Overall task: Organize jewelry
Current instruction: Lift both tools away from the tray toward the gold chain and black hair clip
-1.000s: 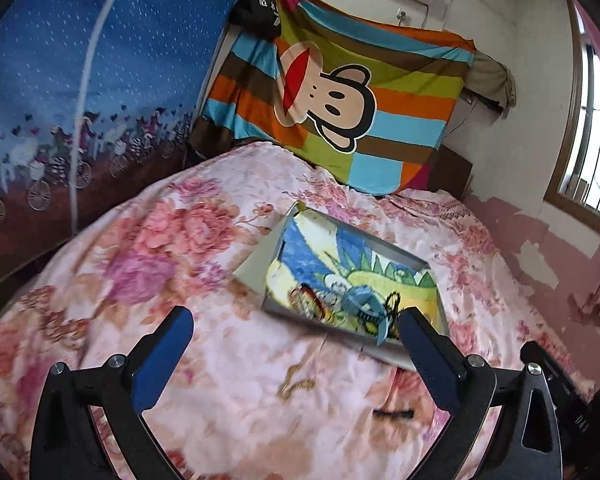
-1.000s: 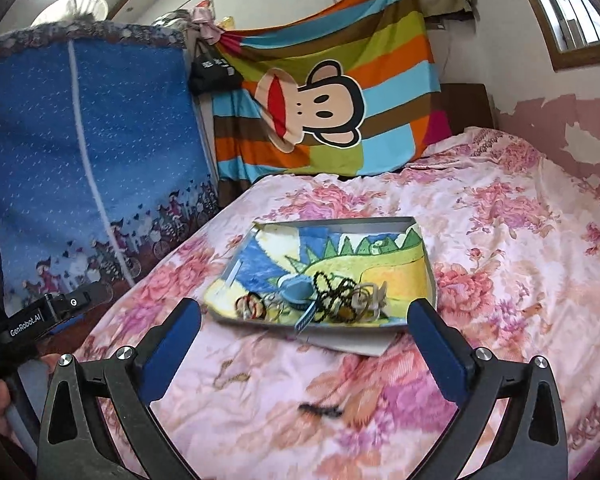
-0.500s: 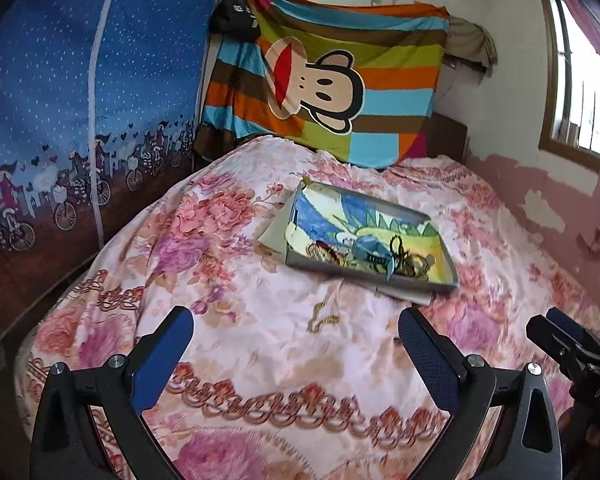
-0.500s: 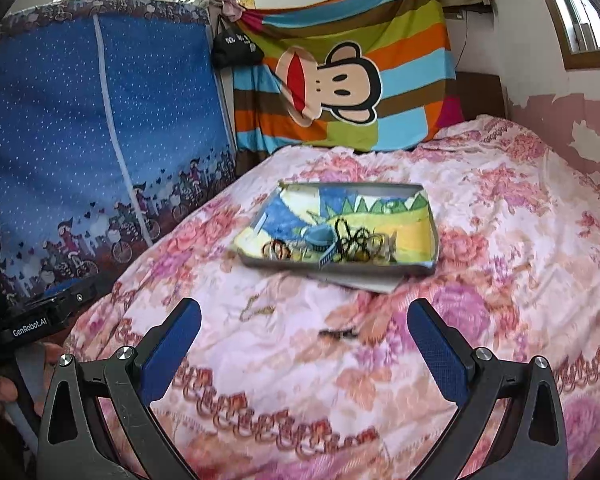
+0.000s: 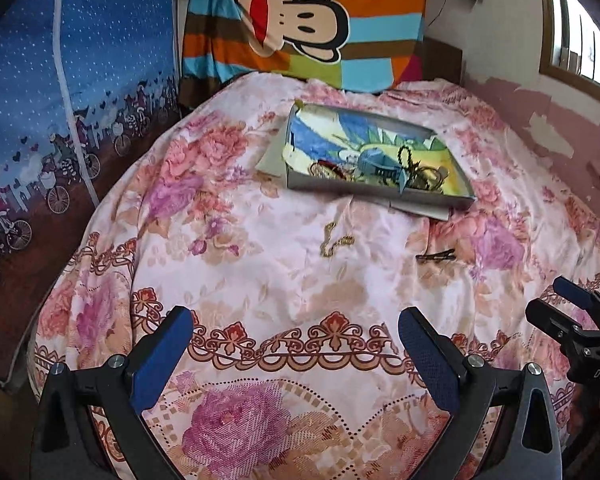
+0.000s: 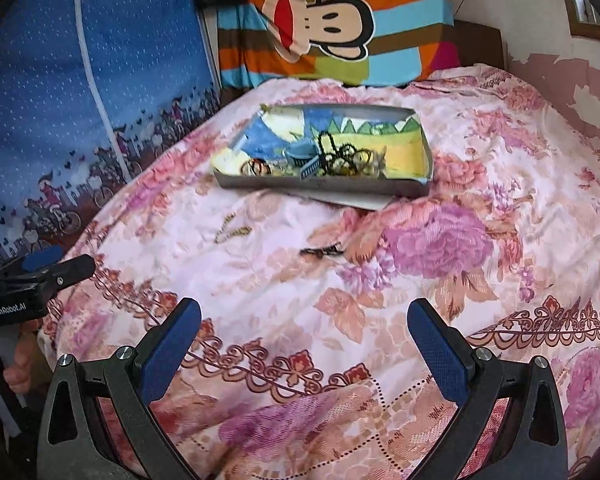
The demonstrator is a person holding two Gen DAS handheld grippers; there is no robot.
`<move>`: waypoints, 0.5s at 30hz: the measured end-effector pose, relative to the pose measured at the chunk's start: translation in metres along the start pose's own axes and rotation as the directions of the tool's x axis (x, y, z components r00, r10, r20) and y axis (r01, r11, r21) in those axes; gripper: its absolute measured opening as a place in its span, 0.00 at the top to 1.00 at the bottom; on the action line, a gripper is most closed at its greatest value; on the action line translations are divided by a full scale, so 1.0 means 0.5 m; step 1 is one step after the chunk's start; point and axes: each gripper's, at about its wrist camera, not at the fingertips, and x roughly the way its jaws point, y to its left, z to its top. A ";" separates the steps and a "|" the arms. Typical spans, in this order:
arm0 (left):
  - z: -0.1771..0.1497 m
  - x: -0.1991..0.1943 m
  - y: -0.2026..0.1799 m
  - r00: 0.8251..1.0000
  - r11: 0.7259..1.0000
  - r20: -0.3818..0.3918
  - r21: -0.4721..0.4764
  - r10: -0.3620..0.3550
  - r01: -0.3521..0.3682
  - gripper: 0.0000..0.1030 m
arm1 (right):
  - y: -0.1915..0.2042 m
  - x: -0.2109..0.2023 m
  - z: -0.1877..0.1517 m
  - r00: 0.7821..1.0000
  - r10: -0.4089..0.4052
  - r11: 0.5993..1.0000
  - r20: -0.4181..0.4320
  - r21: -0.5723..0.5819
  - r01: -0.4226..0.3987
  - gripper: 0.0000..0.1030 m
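A shallow grey tray (image 5: 342, 190) (image 6: 428, 156) with a colourful picture lining lies in the middle of the floral bedspread. Several dark bracelets, hair rings and a blue clip are heaped along its near side. On the cover in front of it lie a gold chain (image 5: 333, 243) (image 6: 231, 233) and a black hair clip (image 5: 436, 256) (image 6: 322, 251). My left gripper (image 5: 296, 354) is open and empty, well short of the chain. My right gripper (image 6: 305, 342) is open and empty too, near the bed's front edge.
A folded paper (image 5: 420, 209) sticks out from under the tray. A blue patterned curtain (image 5: 68, 80) hangs along the left. A striped monkey blanket (image 5: 304, 28) covers the far wall. A hand (image 6: 18, 368) holds the left gripper's handle.
Both grippers have drawn back from the tray toward the bed's front edge, so the tray, chain and hair clip now sit farther off. Both stayed open.
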 end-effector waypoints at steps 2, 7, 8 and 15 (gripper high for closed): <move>0.001 0.011 -0.002 1.000 1.000 -0.014 0.005 0.002 -0.002 0.00 | -0.002 0.009 0.000 1.000 -0.005 1.000 -0.014 -0.004 0.005 0.01; 0.017 0.040 -0.011 0.999 1.000 -0.042 0.027 0.002 -0.001 0.00 | -0.009 0.036 0.005 0.999 -0.019 1.000 -0.043 -0.004 0.019 0.01; 0.023 0.049 -0.014 0.999 0.999 -0.052 0.034 -0.001 0.002 0.00 | -0.010 0.043 0.007 0.999 -0.022 1.000 -0.048 -0.006 0.022 0.01; 0.057 0.109 -0.022 0.995 0.999 -0.096 0.037 -0.022 0.026 0.00 | -0.017 0.091 0.020 0.997 -0.029 0.999 -0.073 -0.032 0.027 0.01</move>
